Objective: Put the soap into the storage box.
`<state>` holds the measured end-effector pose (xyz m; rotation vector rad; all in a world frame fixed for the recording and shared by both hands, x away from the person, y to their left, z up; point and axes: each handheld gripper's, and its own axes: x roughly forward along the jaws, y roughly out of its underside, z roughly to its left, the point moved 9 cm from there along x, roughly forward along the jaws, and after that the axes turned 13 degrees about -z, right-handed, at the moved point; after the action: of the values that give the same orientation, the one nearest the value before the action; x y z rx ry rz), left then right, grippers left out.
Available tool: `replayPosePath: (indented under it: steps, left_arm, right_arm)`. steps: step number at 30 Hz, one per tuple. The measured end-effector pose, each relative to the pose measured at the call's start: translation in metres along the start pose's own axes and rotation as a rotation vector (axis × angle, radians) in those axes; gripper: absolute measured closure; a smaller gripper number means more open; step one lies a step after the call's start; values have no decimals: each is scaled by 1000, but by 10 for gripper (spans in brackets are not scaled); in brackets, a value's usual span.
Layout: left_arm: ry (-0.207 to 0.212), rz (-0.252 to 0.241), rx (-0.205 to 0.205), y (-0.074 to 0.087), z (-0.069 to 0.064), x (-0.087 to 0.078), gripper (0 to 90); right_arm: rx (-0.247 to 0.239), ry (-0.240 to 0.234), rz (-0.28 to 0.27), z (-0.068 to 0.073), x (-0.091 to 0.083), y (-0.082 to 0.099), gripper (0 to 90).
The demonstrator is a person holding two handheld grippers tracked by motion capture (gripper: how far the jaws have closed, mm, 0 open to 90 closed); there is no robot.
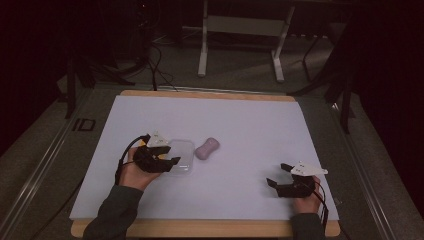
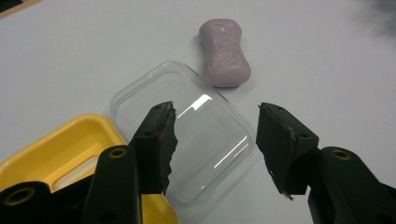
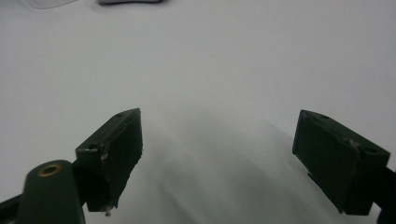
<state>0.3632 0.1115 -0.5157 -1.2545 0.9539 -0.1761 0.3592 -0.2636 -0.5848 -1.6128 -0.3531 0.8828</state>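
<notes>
A clear plastic lid (image 2: pixel 205 140) lies flat on the white mat, left of centre (image 1: pixel 181 156). A pink, waisted bar of soap (image 2: pixel 224 51) rests just beyond it (image 1: pixel 207 148). A yellow soap dish (image 2: pixel 70 144) sits beside the lid, partly under my left gripper. My left gripper (image 2: pixel 215 109) hovers over the lid (image 1: pixel 170 156) with its jaws apart; nothing is pressed between them. At the front right my right gripper (image 1: pixel 276 174) stands open over bare mat (image 3: pixel 219 116).
The white mat (image 1: pixel 210 115) covers a wooden board whose edge (image 1: pixel 200 229) shows at the front. Table legs and cables stand on the dark floor behind the table.
</notes>
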Motion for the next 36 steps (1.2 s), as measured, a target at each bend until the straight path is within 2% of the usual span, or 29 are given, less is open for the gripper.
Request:
replayPosePath:
  steps: [13, 18, 32, 36]
  left_arm:
    - [9, 2, -1, -11, -1, 9, 473]
    - [14, 8, 11, -15, -3, 14, 473]
    - [16, 36, 17, -23, -1, 26, 473]
    - [22, 53, 33, -24, -3, 29, 473]
  right_arm:
    - [1, -1, 4, 0, 0, 0, 157]
    - [0, -3, 3, 0, 0, 0, 157]
    - [-11, -3, 7, 1, 1, 0, 157]
    - [-11, -2, 8, 1, 1, 1, 157]
